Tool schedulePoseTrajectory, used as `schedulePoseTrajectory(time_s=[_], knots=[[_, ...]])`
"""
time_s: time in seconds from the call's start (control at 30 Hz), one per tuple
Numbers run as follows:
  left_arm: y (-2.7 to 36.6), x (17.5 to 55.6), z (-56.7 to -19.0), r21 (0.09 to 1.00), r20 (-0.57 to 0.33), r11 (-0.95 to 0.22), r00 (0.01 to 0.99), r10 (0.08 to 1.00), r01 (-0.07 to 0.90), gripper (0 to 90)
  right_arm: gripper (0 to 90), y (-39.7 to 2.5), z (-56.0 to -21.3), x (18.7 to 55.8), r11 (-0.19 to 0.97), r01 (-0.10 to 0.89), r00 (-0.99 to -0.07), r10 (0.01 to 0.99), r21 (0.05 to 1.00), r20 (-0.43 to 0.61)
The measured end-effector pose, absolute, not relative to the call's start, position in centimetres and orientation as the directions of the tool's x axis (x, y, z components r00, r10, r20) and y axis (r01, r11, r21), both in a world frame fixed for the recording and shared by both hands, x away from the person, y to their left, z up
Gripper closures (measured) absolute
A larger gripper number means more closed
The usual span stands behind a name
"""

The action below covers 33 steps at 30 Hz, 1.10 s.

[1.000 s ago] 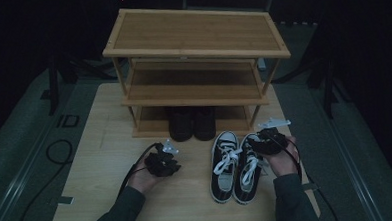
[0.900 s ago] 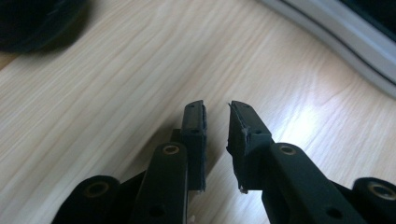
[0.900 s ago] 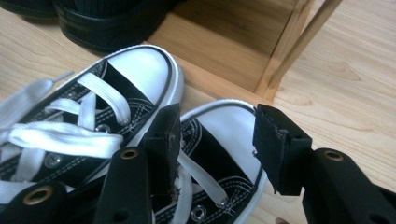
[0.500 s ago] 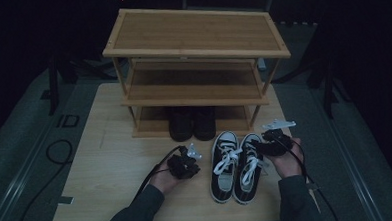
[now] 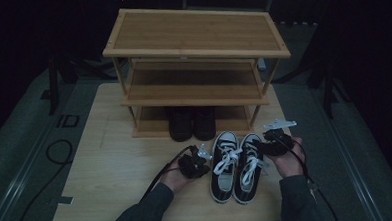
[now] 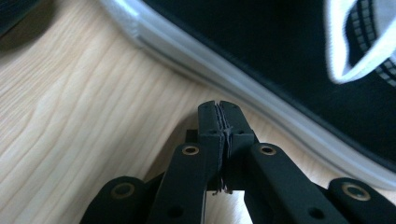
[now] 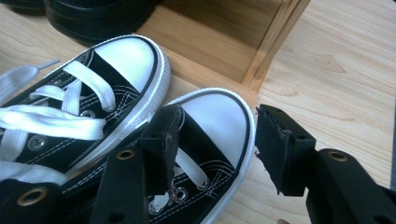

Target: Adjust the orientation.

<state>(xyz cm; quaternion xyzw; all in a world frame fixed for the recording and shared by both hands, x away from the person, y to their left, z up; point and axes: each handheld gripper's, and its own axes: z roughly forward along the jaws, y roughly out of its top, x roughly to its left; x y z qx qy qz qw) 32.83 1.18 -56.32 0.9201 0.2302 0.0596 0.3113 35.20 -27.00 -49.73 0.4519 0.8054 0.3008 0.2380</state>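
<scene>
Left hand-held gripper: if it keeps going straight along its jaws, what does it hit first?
Most likely the white rubber sidewall of the left sneaker. The left hand-held gripper, jaws shut, points at it low over the table, with only a short strip of bare wood between; exact gap unclear.

- A light wooden table (image 5: pixel 111 164) carries everything.
- A three-tier wooden shoe rack (image 5: pixel 196 45) stands at its far side.
- A pair of black-and-white sneakers (image 5: pixel 236 161) lies before the rack.
- Dark shoes (image 5: pixel 192 123) sit on the rack's lowest shelf.
</scene>
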Motion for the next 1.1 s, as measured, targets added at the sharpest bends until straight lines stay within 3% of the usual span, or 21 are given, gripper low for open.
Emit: schedulePoseTrajectory(time_s=[0.77,1.1], knots=[[0.4,32.1,-56.1,0.591,0.019,-0.722,0.889,0.457,0.358,90.0,49.5,-27.2,-49.6,35.1,0.431,0.581,-0.482,0.866,0.690,-0.136],[-1.7,31.2,-56.2,0.591,0.033,-0.744,0.912,0.409,0.312,90.0,49.5,-27.1,-49.7,35.2,0.444,0.580,-0.482,0.863,0.683,-0.152]])
